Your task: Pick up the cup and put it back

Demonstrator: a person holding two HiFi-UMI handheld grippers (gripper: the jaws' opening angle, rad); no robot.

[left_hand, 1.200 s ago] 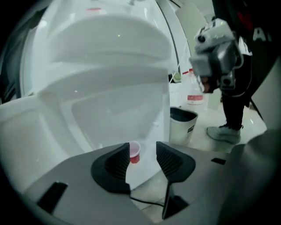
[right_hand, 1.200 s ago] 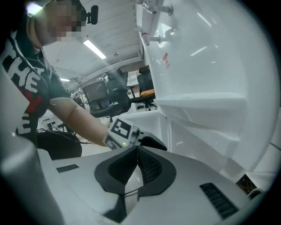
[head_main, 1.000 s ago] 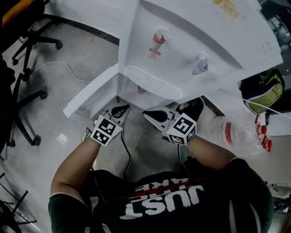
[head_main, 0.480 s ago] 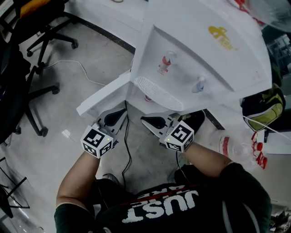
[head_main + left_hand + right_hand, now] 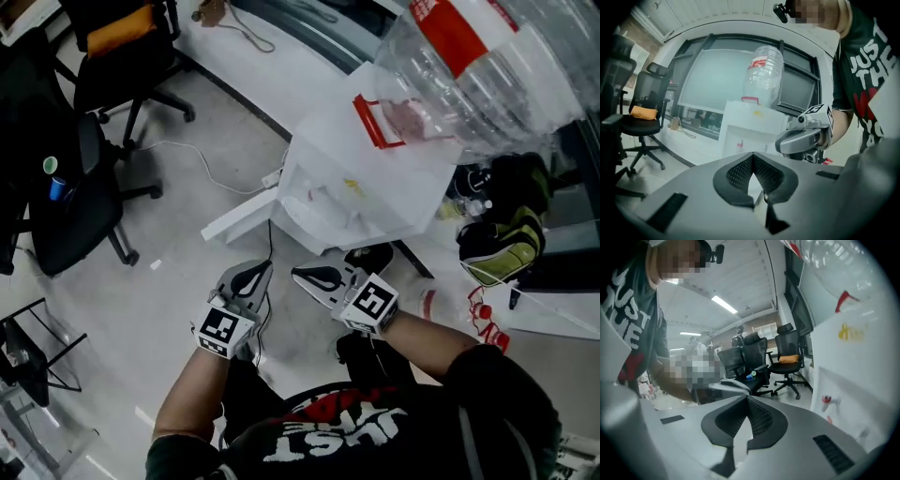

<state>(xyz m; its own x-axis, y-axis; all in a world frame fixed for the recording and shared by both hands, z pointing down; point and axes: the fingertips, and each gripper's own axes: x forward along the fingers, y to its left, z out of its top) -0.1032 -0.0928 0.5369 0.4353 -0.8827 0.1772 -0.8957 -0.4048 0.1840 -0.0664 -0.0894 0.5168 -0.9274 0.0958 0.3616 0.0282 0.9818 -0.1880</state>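
No cup shows in any view. A white water dispenser [image 5: 356,187] with a large clear bottle [image 5: 487,66] on top stands in front of me. My left gripper [image 5: 255,272] is held in the air before the dispenser, jaws shut with nothing between them. Close to its right, my right gripper [image 5: 305,275] is also shut and empty. In the left gripper view, the shut jaws [image 5: 753,154] point at the dispenser [image 5: 750,126], with the right gripper [image 5: 801,138] beside them. In the right gripper view, the jaws [image 5: 747,398] face the room, and the dispenser's red tap [image 5: 826,401] is at the right.
Black office chairs [image 5: 84,178] stand at the left, and a white cable [image 5: 187,150] lies on the floor. A black and yellow-green bag [image 5: 502,239] sits to the right of the dispenser. Red and white items [image 5: 483,314] lie on the floor beside it.
Both grippers have risen in front of the dispenser, still shut. The head view has tilted up: the bottle on top is now in sight and the taps and drip tray are out of sight.
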